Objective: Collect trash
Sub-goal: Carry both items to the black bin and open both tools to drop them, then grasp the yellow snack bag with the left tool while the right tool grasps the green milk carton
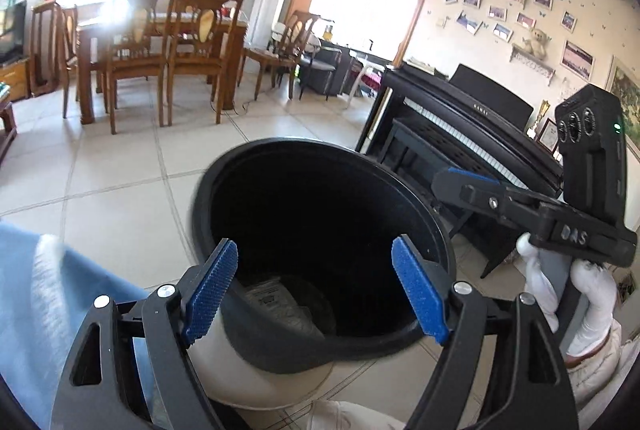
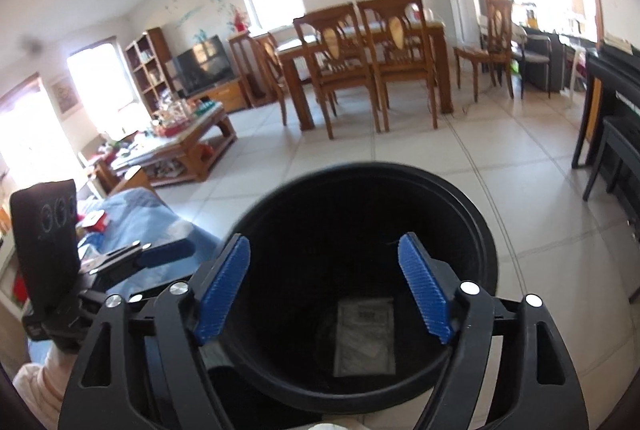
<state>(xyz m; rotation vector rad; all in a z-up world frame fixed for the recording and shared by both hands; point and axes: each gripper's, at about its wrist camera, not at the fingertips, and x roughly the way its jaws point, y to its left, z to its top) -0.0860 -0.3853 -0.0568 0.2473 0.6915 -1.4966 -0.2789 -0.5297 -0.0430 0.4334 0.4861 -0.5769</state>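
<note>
A black round trash bin (image 1: 280, 142) stands on the tiled floor right below both grippers, its mouth facing up. At its dark bottom lies a flat silvery packet (image 1: 280, 304) (image 2: 364, 336). My left gripper (image 1: 316, 292) hovers over the near rim, open, with nothing between its blue pads. Over the same bin (image 2: 380, 167) hangs my right gripper (image 2: 324, 292), open and empty too. In the left wrist view the right gripper (image 1: 466, 181) reaches in from the right, held by a white-gloved hand (image 1: 588, 306). In the right wrist view the left gripper (image 2: 166, 254) shows at the left.
A black piano (image 1: 472, 125) and its bench stand close to the bin's right. A blue cloth (image 2: 132, 218) covers furniture on the left. Farther off are a wooden dining table with chairs (image 2: 368, 61) and a cluttered coffee table (image 2: 184, 137). Pale floor tiles (image 2: 420, 149) lie between.
</note>
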